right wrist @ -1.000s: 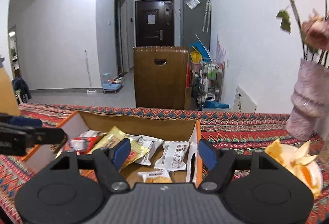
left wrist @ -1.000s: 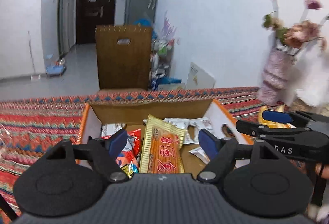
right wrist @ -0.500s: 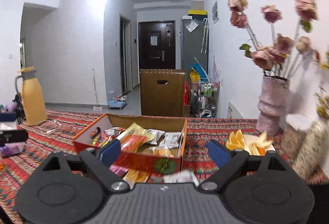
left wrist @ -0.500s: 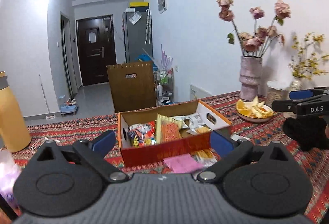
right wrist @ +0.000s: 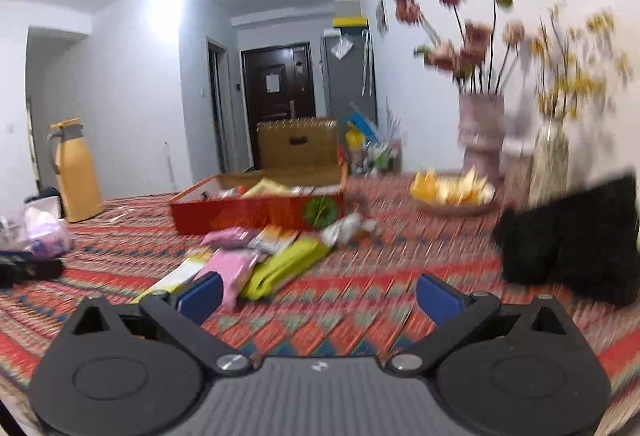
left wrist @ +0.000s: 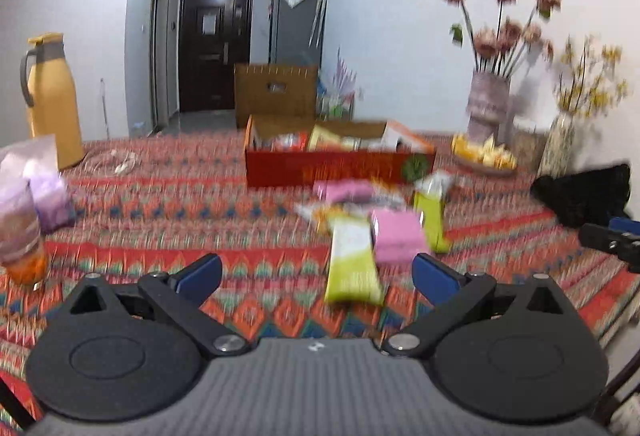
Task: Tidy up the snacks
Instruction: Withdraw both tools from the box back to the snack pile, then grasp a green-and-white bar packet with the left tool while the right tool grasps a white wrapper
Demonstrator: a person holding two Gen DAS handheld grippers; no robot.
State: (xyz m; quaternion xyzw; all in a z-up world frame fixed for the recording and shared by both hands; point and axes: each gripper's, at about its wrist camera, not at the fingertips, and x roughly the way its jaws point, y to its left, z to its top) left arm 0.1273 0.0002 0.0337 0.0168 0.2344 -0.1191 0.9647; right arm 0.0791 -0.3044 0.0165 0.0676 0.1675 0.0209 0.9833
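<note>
Both grippers, left (left wrist: pixel 316 272) and right (right wrist: pixel 318 290): jaws just opened wide, empty. Loose packets (left wrist: pixel 352 260) at 12 o'clock, short of box (left wrist: pixel 340 168), presumably awaiting boxing.

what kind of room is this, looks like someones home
Most likely a home dining or living area: a table under a red patterned tablecloth, a pink vase of dried flowers, and a dark front door down the hallway.

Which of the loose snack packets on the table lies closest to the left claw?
The long yellow-green packet with the pale top: it reaches furthest toward the open left claw. The pink packet beside it lies farther back.
</note>
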